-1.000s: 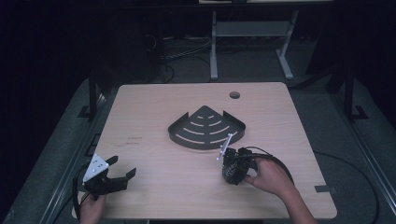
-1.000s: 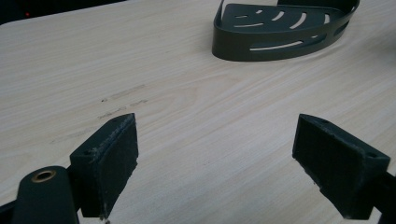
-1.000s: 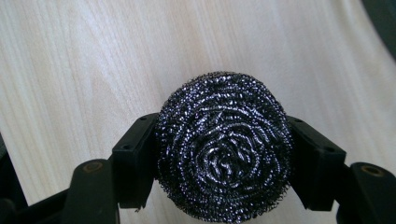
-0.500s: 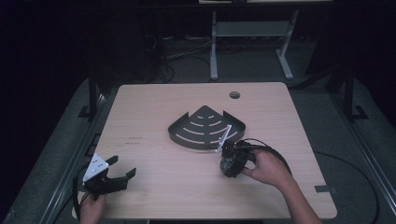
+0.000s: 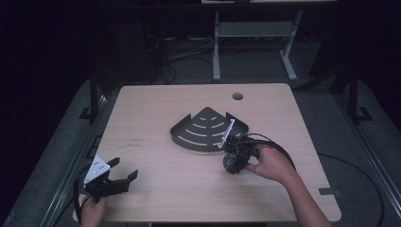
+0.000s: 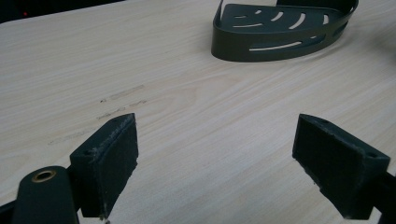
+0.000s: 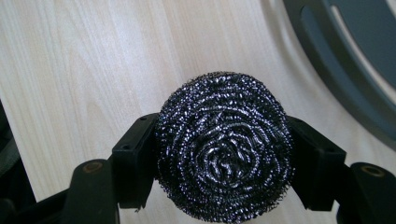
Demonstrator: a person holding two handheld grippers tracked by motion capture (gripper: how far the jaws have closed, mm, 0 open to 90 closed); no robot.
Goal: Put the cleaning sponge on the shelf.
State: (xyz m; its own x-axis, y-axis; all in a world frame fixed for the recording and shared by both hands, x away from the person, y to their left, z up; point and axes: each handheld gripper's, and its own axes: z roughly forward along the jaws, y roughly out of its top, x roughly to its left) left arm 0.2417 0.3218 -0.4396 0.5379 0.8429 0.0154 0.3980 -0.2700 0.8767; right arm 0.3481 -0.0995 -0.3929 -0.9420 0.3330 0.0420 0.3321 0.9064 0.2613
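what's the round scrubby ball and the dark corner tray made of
The ball looks like a steel-wool scourer: coiled wire strands, dark and glinting. The corner tray looks like thin sheet metal with a matte dark coating: slim bent walls, cut slots; it could be plastic. The tabletop is pale wood-grain, probably laminate.

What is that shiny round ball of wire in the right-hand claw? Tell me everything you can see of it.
It looks like a steel wool scourer: a round pad of dark, glinting metal wire wound in a spiral toward its middle. The right gripper is shut on it, one black jaw pressing each side, its flat coiled face toward the camera. It is held above the pale wooden table, just beside the dark slotted corner tray. In the high view it shows as a dark lump near the tray's edge.
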